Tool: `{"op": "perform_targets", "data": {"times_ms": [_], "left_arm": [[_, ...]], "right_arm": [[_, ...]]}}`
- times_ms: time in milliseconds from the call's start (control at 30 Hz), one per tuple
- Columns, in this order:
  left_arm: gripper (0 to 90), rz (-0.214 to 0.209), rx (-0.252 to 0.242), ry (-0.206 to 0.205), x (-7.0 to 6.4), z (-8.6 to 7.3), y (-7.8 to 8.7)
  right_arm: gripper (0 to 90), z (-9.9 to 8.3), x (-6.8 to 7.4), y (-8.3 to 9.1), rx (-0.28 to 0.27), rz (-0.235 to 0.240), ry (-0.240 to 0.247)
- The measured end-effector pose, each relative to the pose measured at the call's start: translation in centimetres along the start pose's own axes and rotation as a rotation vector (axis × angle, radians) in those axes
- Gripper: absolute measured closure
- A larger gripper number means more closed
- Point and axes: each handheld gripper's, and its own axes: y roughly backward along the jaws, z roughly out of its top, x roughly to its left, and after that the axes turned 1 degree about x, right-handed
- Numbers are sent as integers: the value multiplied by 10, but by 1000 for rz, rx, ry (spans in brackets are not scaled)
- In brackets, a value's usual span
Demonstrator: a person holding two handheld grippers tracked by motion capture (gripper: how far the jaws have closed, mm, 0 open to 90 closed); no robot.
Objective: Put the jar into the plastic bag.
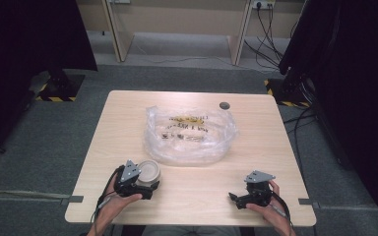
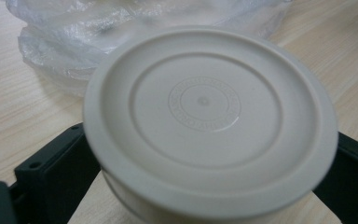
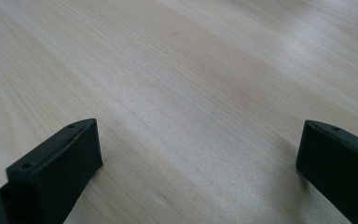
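Gripping a cream tub (image 2: pixel 209 126), the left gripper (image 1: pixel 145 178) is held just before the bag (image 1: pixel 189 135). The right gripper (image 1: pixel 232 197) is rested on the table (image 1: pixel 275 142), jaws spread and empty.

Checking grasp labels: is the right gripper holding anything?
No. In the right gripper view the right gripper is open, with bare table between its jaws.

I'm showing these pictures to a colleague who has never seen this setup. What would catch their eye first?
Probably the crumpled clear plastic bag in the middle of the table, with printed items inside. Next, the round cream container near the front left edge, held between the jaws of the left gripper. The right gripper sits near the front right, its jaws wide apart over bare wood.
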Motion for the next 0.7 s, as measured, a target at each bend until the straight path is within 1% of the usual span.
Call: {"op": "perform_targets", "data": {"times_ms": [233,400,567,667,700], "left_arm": [[84,12,-1,-16,0,5,-3],[96,18,4,-13,-1,6,-3],[98,1,8,1,-1,7,-2],[98,7,16,-19,-2,10,-2],[98,8,17,-20,-3,11,-2]], "right_arm": [[2,0,0,0,0,0,1],[2,0,0,0,0,0,0],[2,0,0,0,0,0,0],[2,0,0,0,0,-1,0],[2,0,0,0,0,0,0]]}}
